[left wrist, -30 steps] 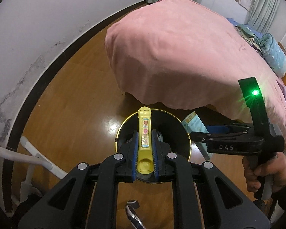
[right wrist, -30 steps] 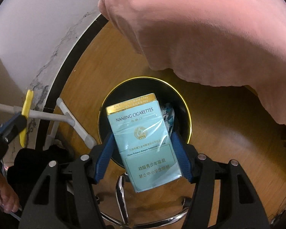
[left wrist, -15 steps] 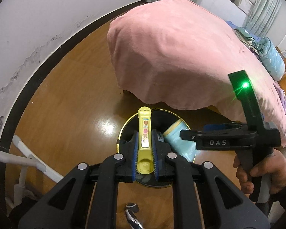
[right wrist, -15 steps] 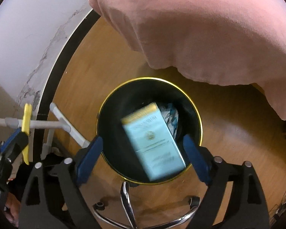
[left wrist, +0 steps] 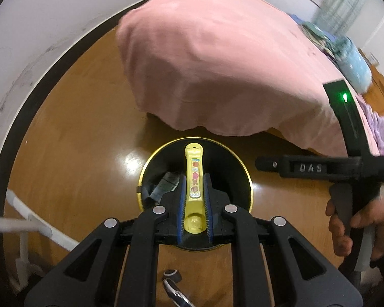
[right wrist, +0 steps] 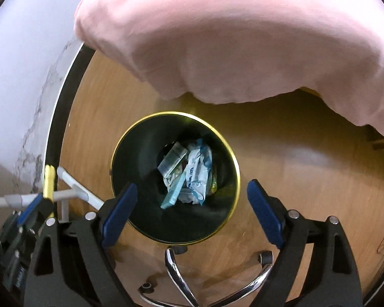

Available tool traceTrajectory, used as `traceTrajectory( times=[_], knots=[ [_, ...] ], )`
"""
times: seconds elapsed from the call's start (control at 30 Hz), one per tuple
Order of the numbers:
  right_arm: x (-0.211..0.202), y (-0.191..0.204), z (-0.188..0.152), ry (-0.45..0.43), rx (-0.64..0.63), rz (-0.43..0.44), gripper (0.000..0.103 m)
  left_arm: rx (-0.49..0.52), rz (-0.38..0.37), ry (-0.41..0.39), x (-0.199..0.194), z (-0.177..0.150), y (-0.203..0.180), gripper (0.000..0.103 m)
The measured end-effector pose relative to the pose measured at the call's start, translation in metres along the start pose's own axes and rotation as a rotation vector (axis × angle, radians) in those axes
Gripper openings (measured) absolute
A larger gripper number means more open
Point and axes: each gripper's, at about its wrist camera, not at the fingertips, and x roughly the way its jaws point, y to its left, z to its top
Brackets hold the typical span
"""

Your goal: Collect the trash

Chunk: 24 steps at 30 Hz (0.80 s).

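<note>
The pale blue cigarette pack [right wrist: 172,176], clamped between the pads of the right claw [right wrist: 192,208] a second ago and seen falling half a second ago, is now lying inside the black bin [right wrist: 140,151] among crumpled blue-and-white wrappers [right wrist: 198,172]. The jaws of the right claw have just been opening and now stand wide apart, with nothing between them; the bin's gold rim [right wrist: 231,153] is framed between the two blue pads [right wrist: 117,208]. In the left wrist view the right claw has been drawn back to the right of the bin, where it is gripped by a hand [left wrist: 355,226] and shows a green light.

The left claw [left wrist: 194,202] is closed tight on a yellow lighter [left wrist: 194,179], which is pinched along its lower half between the blue pads and stands upright, its top projecting over the open mouth of the bin. Compared with a second ago, the bin is seen closer below this claw.

The bin stands on the wooden floor [right wrist: 281,158], just beside the edge of a bed draped in a pink blanket [left wrist: 217,64]. A chrome chair base [right wrist: 181,278] is seen on the floor nearest the camera, and white tubing [right wrist: 74,192] lies to the left near the wall.
</note>
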Motion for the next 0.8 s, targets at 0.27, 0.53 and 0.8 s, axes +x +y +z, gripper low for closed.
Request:
traceTrajectory(
  times=[0.27,0.53,0.8],
  knots=[
    [-0.059,-0.015,0.005,-0.111,0.024,0.043,0.088,0.088,-0.033,0.014,-0.023,0.019,-0.043,0.072],
    [-0.147,-0.001,0.013,-0.240,-0.081,0.074,0.088,0.146,0.110,-0.122,-0.122,0.024,-0.070,0.091],
    [-0.271,0.147,-0.013,-0.460,-0.437,0.222,0.094,-0.014,0.341,-0.337,-0.318,-0.032,-0.033,0.096]
  ],
)
